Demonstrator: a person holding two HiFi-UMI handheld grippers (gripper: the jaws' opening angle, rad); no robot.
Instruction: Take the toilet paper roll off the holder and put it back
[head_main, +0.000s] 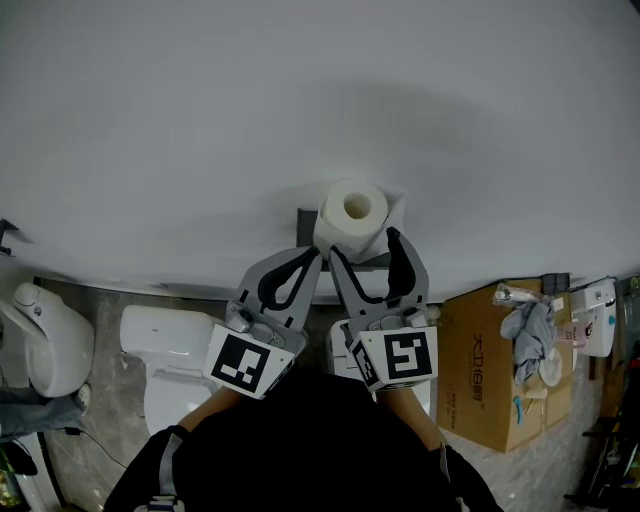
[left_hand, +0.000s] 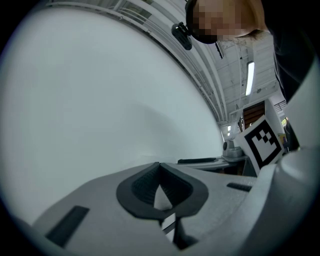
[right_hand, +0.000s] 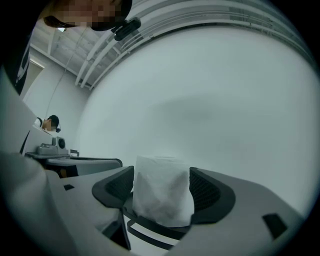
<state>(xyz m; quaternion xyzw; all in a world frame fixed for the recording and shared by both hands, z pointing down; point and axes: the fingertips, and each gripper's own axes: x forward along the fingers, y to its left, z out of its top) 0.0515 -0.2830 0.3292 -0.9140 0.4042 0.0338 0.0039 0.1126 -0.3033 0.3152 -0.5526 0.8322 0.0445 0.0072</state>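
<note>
First, the left gripper (head_main: 312, 258): closed, with its jaws together and nothing between them. Its tip is just beside the holder, on the person's left side of it.
Right gripper (right_hand: 161, 187): open, with one jaw on each side of the roll. The pads are very close to the paper, but the paper shows no squeeze.
Toilet paper roll (head_main: 352, 210): it sits on the holder, upright, with the hollow core turned up.
Holder (head_main: 306, 225): a dark bracket, partly covered by the roll.
Wall (head_main: 200, 120): white and plain, directly behind the holder, which is fixed to it.
Below the holder: a white toilet (head_main: 165, 345), and to the right of it a cardboard box (head_main: 495, 365) on the floor.
Done so far: the right gripper is placed around the roll. Nothing more can be proved from here.
Still to do: I judge that the jaws must close on the roll, lift it off the holder and set it back. It is also possible that the roll has just been returned, because the same position fits both.
</note>
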